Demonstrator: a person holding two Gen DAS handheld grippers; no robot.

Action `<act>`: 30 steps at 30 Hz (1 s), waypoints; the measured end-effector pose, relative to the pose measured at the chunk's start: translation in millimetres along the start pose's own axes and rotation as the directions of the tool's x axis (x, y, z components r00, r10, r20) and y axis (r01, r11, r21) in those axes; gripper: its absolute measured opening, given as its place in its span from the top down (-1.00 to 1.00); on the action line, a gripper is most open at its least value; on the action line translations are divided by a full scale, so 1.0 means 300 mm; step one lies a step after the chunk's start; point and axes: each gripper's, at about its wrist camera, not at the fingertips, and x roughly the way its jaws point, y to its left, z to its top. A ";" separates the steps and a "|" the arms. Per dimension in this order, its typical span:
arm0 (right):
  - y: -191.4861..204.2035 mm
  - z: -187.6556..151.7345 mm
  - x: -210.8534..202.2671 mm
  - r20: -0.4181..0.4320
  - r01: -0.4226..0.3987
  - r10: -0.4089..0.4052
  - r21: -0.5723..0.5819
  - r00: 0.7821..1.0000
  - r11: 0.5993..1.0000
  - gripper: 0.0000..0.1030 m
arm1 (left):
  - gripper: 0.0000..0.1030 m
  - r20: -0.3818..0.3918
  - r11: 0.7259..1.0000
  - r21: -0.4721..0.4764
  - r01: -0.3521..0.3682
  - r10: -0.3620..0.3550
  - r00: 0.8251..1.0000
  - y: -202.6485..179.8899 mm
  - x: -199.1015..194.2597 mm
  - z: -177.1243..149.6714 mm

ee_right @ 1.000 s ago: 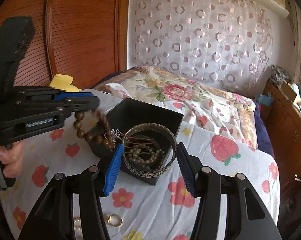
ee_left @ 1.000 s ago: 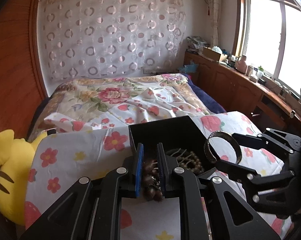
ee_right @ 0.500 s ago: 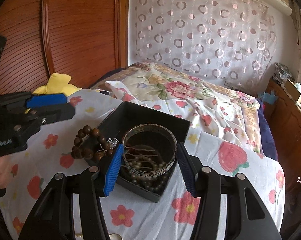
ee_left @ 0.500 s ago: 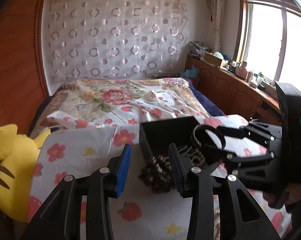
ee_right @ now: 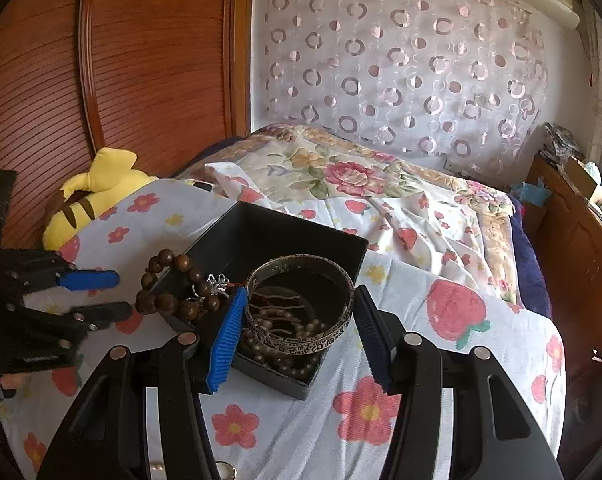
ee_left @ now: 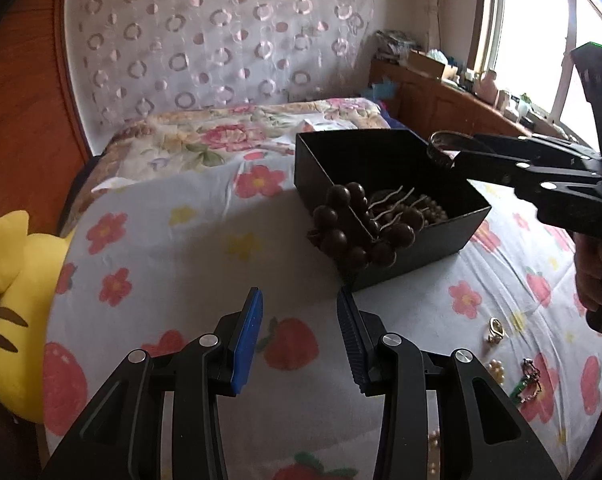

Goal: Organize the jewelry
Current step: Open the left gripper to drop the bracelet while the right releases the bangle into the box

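Note:
A black open box (ee_left: 417,244) (ee_right: 261,220) stands on the flowered sheet. A brown wooden bead bracelet (ee_left: 341,232) (ee_right: 173,280) hangs over its near-left wall, half in, half out. My left gripper (ee_left: 299,340) (ee_right: 101,296) is open and empty, a little back from the bracelet. My right gripper (ee_right: 299,328) is shut on a metal bangle (ee_right: 301,304) (ee_left: 441,150) and holds it over the box. Beads and wavy hairpins (ee_right: 285,320) lie inside the box.
Loose rings, pearls and a green chain piece (ee_left: 525,380) lie on the sheet at the right of the left wrist view. A yellow plush toy (ee_left: 9,312) (ee_right: 89,192) lies at the left edge. A bed, a wooden wall and a window counter are behind.
My left gripper opened, let go of the bead bracelet on the box wall, and drew back. My right gripper still holds the bangle over the box.

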 end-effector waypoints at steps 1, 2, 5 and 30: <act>0.000 0.000 0.000 -0.002 -0.001 0.001 -0.002 1.000 1.000 -0.11 | 0.29 0.000 1.000 0.007 -0.002 0.002 1.000 -0.004 0.008 0.006; 0.001 -0.001 -0.002 -0.004 -0.001 0.001 -0.005 1.000 1.000 -0.11 | 0.29 0.003 1.000 0.012 -0.003 0.003 1.000 -0.007 0.011 0.008; 0.003 -0.007 -0.004 -0.008 -0.001 0.001 -0.012 1.000 1.000 -0.11 | 0.35 0.019 1.000 0.018 -0.018 0.017 1.000 -0.016 0.007 0.028; -0.002 -0.018 -0.029 0.024 -0.029 0.029 0.006 0.999 1.000 -0.40 | -0.10 0.112 0.999 0.036 -0.028 0.024 0.993 -0.071 -0.073 0.161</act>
